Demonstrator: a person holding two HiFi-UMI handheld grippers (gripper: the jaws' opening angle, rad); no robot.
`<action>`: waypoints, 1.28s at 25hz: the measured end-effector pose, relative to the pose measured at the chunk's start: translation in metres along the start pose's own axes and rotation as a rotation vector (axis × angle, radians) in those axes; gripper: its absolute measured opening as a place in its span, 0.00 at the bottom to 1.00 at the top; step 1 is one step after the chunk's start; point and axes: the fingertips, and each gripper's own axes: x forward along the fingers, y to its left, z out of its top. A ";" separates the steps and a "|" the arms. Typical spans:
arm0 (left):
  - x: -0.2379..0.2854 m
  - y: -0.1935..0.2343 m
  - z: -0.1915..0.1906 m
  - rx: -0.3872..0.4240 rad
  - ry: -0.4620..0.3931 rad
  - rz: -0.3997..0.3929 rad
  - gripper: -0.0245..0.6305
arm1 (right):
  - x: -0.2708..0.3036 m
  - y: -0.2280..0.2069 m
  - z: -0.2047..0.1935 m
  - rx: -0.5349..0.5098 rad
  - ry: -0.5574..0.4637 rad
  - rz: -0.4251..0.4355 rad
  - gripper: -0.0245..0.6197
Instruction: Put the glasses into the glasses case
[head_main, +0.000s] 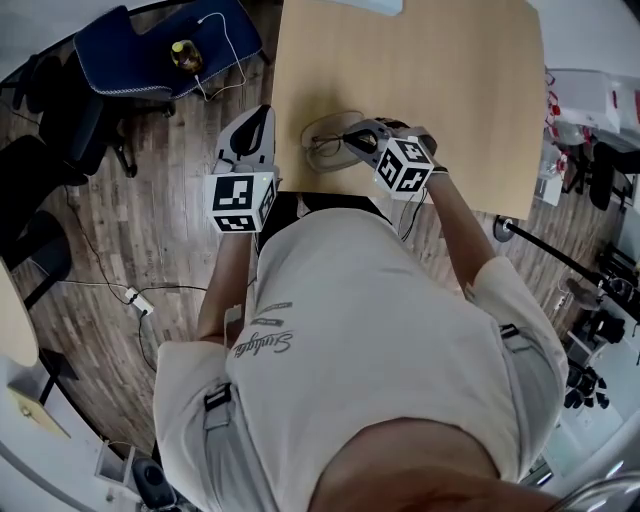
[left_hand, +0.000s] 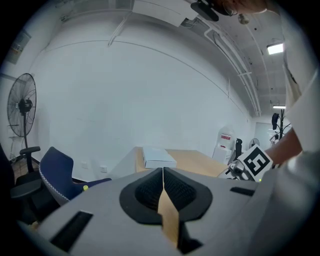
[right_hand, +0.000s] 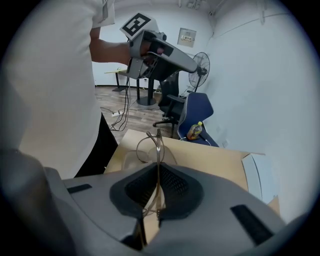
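Note:
Thin wire-framed glasses (right_hand: 157, 144) stick up from between the pads of my right gripper (right_hand: 158, 169), which is shut on them. In the head view the right gripper (head_main: 348, 140) points down over the near part of the wooden table (head_main: 450, 90), and the glasses (head_main: 325, 142) hang just over a pale oval patch there. I cannot tell whether that patch is the case. My left gripper (head_main: 252, 135) hangs beyond the table's left edge, over the floor. Its jaws (left_hand: 163, 179) are shut with nothing between them.
A flat white box (left_hand: 158, 157) lies at the table's far edge, also seen in the right gripper view (right_hand: 258, 176). A blue chair (head_main: 150, 50) with a yellow bottle (head_main: 183, 52) stands left of the table. Cables cross the wooden floor (head_main: 150, 250). A fan (left_hand: 21, 107) stands by the wall.

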 end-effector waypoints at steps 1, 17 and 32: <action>0.000 0.002 -0.002 -0.005 0.001 0.007 0.06 | 0.004 0.001 -0.002 -0.010 0.008 0.021 0.05; 0.001 0.032 -0.007 -0.044 0.016 0.106 0.06 | 0.053 0.019 -0.023 -0.101 0.104 0.323 0.05; 0.010 0.036 -0.006 -0.054 0.037 0.125 0.06 | 0.073 0.032 -0.038 -0.120 0.172 0.459 0.05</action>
